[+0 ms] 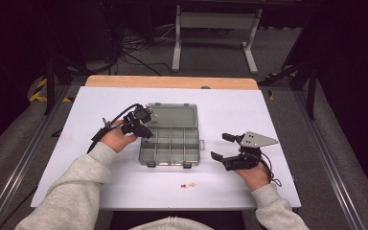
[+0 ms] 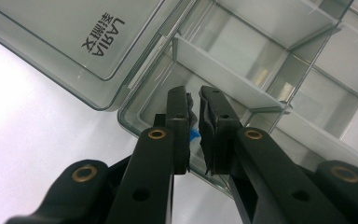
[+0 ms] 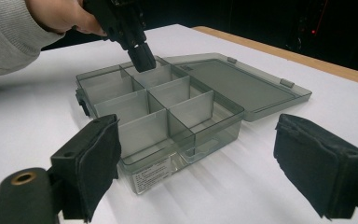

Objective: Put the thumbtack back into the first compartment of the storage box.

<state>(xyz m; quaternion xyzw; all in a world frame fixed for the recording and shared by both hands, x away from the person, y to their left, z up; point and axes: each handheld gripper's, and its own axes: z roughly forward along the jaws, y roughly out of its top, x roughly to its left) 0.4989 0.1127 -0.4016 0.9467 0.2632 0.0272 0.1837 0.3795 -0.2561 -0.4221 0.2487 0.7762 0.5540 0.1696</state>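
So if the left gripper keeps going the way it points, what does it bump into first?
Probably the floor of the corner compartment of the organizer box. The left gripper points down into it, pinching a small blue thing; depth is hard to judge.

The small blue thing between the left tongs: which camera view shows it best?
The left gripper view: the blue thing sits pinched between the left tongs over the box. In the other views the tongs hide it.

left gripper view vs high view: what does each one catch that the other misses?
Left gripper view: a small blue thing pinched between the left gripper jaws, and lettering on the lid. High view: the right gripper, jaws wide apart, and small red and yellow pieces on the table. Both: the open compartment box with the left gripper at its corner.
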